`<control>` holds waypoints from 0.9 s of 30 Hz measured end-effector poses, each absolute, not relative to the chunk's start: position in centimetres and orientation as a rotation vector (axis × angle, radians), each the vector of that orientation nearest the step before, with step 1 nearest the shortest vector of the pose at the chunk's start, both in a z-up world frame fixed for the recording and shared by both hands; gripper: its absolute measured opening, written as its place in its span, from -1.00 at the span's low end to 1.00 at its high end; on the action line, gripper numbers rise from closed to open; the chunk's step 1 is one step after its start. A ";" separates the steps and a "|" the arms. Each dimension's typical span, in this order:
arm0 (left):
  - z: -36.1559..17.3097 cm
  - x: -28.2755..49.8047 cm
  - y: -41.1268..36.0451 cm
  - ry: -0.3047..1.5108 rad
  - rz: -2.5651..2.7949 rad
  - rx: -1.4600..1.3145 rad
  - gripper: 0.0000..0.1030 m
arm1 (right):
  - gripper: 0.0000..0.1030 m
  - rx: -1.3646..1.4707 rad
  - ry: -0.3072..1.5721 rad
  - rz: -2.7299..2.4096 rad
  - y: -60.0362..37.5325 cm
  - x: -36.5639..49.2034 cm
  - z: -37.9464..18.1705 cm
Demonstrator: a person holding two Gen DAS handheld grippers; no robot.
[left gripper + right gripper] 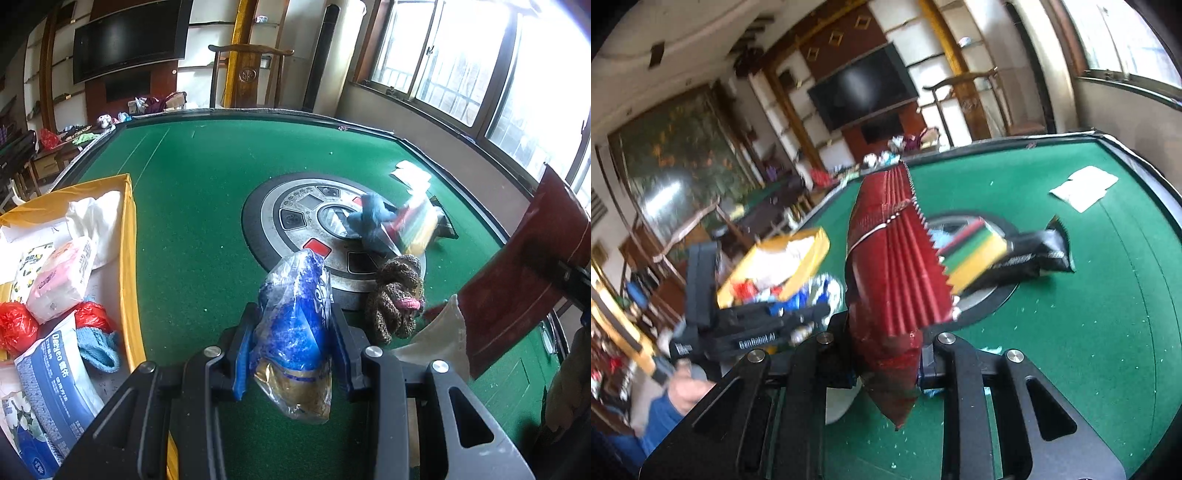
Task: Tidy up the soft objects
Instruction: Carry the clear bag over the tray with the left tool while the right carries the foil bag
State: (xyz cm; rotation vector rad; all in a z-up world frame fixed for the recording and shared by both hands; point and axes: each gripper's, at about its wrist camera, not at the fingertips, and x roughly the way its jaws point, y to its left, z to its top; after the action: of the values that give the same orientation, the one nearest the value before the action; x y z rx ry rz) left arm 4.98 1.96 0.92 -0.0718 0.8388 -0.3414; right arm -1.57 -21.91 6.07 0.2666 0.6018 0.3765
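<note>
**Both hand-held grippers clamped on packets above the green desk**

Nearest in the left wrist view, the left hand-held gripper (291, 332) is clenched on a blue plastic bag (295, 325), which stands up between its fingers above the green desk (192, 229). In the right wrist view, the right hand-held gripper (886, 354) grasps a red foil packet (890, 273) by its lower part; the packet rises upright, its serrated edge toward the right.

Just beyond the blue bag, a brown knitted item (397, 295) with a pink strip lies at the rim of the round control panel (295, 218) in the desk's middle. A white cloth (436, 343) lies near it, partly under the red packet.

To the left sits a yellow box (127, 236) at the desk's edge, holding white tissue packs, red bags and a light blue cloth.

Farther out, on the panel, a blue fuzzy toy (369, 221) lies against a striped pack of cloths (971, 254), which touches a black snack bag (1038, 254). Past these, a white paper (1084, 186) lies flat near the far right edge.
</note>
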 end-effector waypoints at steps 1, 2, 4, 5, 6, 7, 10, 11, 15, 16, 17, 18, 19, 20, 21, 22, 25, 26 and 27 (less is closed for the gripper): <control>0.9 5.0 2.0 0.837 -0.341 -0.073 -0.29 | -0.61 0.275 0.592 0.372 -22.1 -1.6 6.3; 0.9 4.9 2.0 0.836 -0.342 -0.074 -0.29 | -0.61 0.288 0.577 0.363 -22.4 -1.6 6.5; 1.0 4.9 2.0 0.832 -0.342 -0.077 -0.29 | -0.61 0.322 0.551 0.353 -23.1 -1.8 6.7; 1.1 4.9 2.0 0.830 -0.344 -0.078 -0.29 | -0.61 0.340 0.538 0.353 -23.4 -1.9 6.8; 1.1 4.8 2.1 0.828 -0.344 -0.079 -0.29 | -0.61 0.350 0.532 0.353 -23.5 -1.9 6.9; 1.2 4.8 2.1 0.825 -0.343 -0.081 -0.29 | -0.61 0.360 0.526 0.357 -23.6 -1.9 7.0; 1.4 4.8 2.2 0.818 -0.344 -0.085 -0.29 | -0.61 0.367 0.518 0.362 -23.4 -1.9 7.0; 1.4 4.8 2.4 0.815 -0.344 -0.090 -0.29 | -0.61 0.370 0.514 0.363 -23.5 -2.0 7.0; 1.8 4.8 2.8 0.799 -0.343 -0.107 -0.29 | -0.61 0.367 0.459 0.333 -24.0 -2.5 7.5; 1.9 4.8 3.0 0.795 -0.341 -0.112 -0.29 | -0.61 0.360 0.442 0.319 -24.1 -2.6 7.7; 2.0 4.8 3.2 0.789 -0.337 -0.117 -0.29 | -0.61 0.348 0.416 0.300 -24.2 -3.0 8.0; 2.2 4.9 3.3 0.786 -0.336 -0.120 -0.29 | -0.61 0.341 0.390 0.284 -24.3 -3.4 8.3; 2.3 4.9 3.5 0.779 -0.333 -0.124 -0.29 | -0.61 0.341 0.376 0.278 -24.4 -3.7 8.5; 2.5 4.8 3.7 0.772 -0.328 -0.129 -0.29 | -0.61 0.352 0.366 0.281 -24.5 -3.9 8.6; 2.7 4.8 4.2 0.764 -0.322 -0.136 -0.29 | -0.61 0.374 0.359 0.291 -24.7 -4.0 8.6; 2.8 4.8 4.4 0.759 -0.319 -0.139 -0.29 | -0.61 0.390 0.356 0.299 -24.9 -4.1 8.6; 3.7 4.5 5.9 0.723 -0.288 -0.156 -0.29 | -0.61 0.406 0.352 0.312 -25.0 -4.1 8.6; 4.0 4.4 6.6 0.710 -0.276 -0.165 -0.29 | -0.61 0.411 0.348 0.316 -25.0 -4.1 8.7; 4.3 4.3 7.5 0.695 -0.259 -0.181 -0.29 | -0.61 0.412 0.345 0.331 -24.9 -4.2 8.8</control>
State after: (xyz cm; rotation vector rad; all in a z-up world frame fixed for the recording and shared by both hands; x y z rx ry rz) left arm 4.30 7.46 4.31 -0.1813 0.6954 -0.2592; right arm -4.16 -24.91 8.80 0.4122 0.3451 0.3307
